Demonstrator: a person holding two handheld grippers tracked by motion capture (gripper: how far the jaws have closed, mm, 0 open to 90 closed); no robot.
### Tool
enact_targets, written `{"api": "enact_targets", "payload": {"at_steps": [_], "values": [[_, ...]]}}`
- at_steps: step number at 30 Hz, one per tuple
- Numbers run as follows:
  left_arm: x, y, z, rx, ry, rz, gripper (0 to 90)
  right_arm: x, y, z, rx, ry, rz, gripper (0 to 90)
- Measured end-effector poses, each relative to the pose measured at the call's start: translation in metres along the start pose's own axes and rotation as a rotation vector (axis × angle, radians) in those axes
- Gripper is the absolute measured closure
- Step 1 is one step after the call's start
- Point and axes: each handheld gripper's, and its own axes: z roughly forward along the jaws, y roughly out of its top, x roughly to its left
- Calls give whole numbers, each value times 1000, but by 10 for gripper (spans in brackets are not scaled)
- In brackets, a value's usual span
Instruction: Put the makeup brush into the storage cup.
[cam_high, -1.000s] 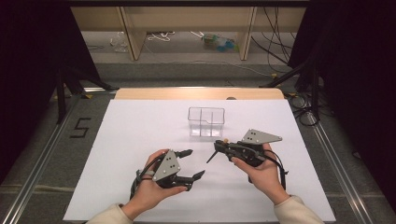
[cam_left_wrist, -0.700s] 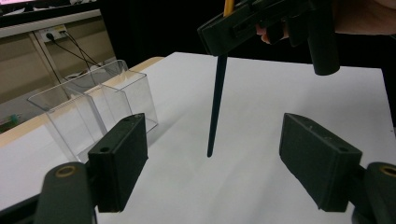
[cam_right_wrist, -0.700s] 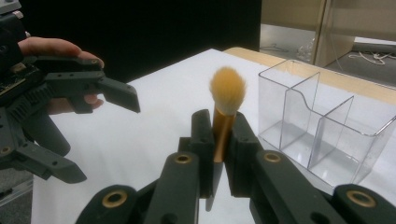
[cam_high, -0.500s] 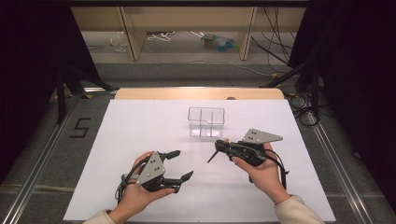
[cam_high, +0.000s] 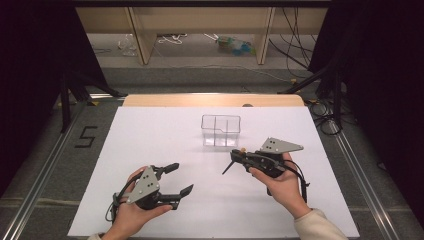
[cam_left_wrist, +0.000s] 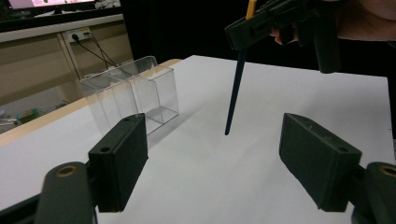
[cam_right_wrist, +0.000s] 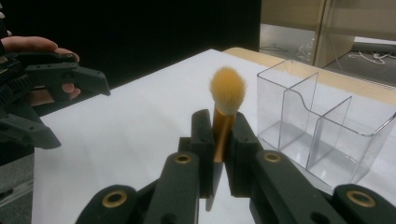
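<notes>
Right hand-held gripper (cam_high: 239, 158) pinching a brush (cam_right_wrist: 226, 109) by its gold ferrule, jaws pressed together on it, seen plainly in the right gripper view: orange bristles up above the pads, dark handle dropping below. From the high view, held over the right half of the white tabletop (cam_high: 165, 135), just near of the clear organizer (cam_high: 220, 130), with the handle slanting down and to the left toward the sheet. From the left gripper view, handle tip hanging close to the surface; touching or not, cannot tell. Left hand-held gripper (cam_high: 179, 179) at the near left, well apart from the organizer, jaws spread wide with nothing between them, pointing right across the tabletop. Both pads open in the left gripper view, framing bare white surface, the organizer to the far left and the brush handle beyond the middle. Organizer upright near the far centre of the sheet, split into compartments, all see-through and without contents. Right hand (cam_high: 280, 182) wrapped around its gripper from the near side; left hand (cam_high: 131, 215) likewise at the near edge.
</notes>
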Motion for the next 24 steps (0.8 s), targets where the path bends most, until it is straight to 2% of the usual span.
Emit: {"api": "enact_targets", "payload": {"at_steps": [2,13,17,20,21,22,23,24], "values": [[2,0,-4,-11,11,11,238,0,1,-1,17,-7,-1,841],[7,-3,-18,-18,28,3,234,-1,2,-3,9,0,0,841],[10,-5,-23,-26,28,1,235,-1,3,-3,11,-13,-2,841],[12,-6,-27,-26,31,-13,235,-1,3,-3,12,-6,-4,841],[13,-6,-29,-29,32,-14,235,-1,2,-2,-9,-8,-5,840],[13,-7,-29,-33,32,-24,235,-1,3,-3,2,-16,-7,841],[15,-6,-31,-34,29,-10,235,-1,3,-3,1,-17,-9,841],[14,-7,-31,-38,32,-31,235,-1,3,-3,1,-13,-6,841]]}}
